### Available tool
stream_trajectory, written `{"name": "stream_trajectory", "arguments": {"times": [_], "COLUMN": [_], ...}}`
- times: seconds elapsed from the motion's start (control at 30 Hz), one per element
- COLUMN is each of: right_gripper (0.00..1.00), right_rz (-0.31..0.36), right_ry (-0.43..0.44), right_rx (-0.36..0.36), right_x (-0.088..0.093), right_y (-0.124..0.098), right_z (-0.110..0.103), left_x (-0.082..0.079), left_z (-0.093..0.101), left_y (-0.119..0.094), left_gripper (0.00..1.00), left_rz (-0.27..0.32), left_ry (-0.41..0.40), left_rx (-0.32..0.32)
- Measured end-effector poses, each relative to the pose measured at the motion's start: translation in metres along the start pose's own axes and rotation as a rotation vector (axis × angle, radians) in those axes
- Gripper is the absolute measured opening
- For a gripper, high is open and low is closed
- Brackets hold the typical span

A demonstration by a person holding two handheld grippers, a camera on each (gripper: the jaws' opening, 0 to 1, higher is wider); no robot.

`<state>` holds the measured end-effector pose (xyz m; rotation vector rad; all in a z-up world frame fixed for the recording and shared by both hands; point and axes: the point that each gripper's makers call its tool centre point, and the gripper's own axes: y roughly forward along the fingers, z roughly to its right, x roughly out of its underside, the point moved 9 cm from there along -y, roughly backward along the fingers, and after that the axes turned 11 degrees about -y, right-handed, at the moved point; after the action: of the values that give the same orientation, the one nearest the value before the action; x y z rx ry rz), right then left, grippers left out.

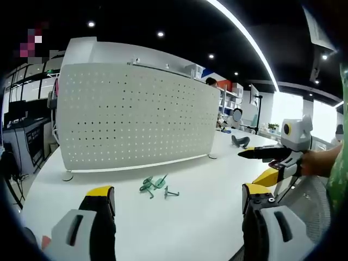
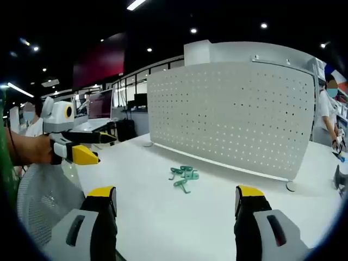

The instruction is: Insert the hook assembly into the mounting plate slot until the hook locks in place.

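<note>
Each gripper [image 1: 178, 198] has black jaws, yellow tips and grey housings.

No legible text or labels.

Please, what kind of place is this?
Probably an open office or lab: a long white table, a perforated divider panel, ceiling spotlights, and desks with monitors behind.

White table [image 1: 196, 217] carries the scene; a dark object [image 1: 240, 141] lies far back on it. Mesh chair back [image 2: 46, 196] at the near table edge. Ceiling light strip [image 1: 244, 38] overhead; monitors [image 2: 100, 104] on desks behind.
</note>
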<state>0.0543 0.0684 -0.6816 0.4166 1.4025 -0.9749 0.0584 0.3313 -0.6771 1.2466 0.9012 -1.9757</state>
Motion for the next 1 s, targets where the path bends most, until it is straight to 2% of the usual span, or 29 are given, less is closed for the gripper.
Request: {"name": "stream_trajectory", "arguments": {"times": [0.63, 1.0], "right_gripper": [0.90, 0.85], "right_rz": [-0.003, 0.015], "right_ry": [0.001, -0.020], "right_rx": [-0.012, -0.027], "right_x": [0.000, -0.011], "right_y": [0.001, 0.009], "right_z": [0.000, 0.011], "left_x": [0.000, 0.000], "left_z": [-0.001, -0.001], "left_y": [0.000, 0.000], "left_gripper": [0.99, 0.98], "left_rz": [-0.003, -0.006], "left_ry": [-0.001, -0.004], "left_rx": [-0.003, -0.007]}}
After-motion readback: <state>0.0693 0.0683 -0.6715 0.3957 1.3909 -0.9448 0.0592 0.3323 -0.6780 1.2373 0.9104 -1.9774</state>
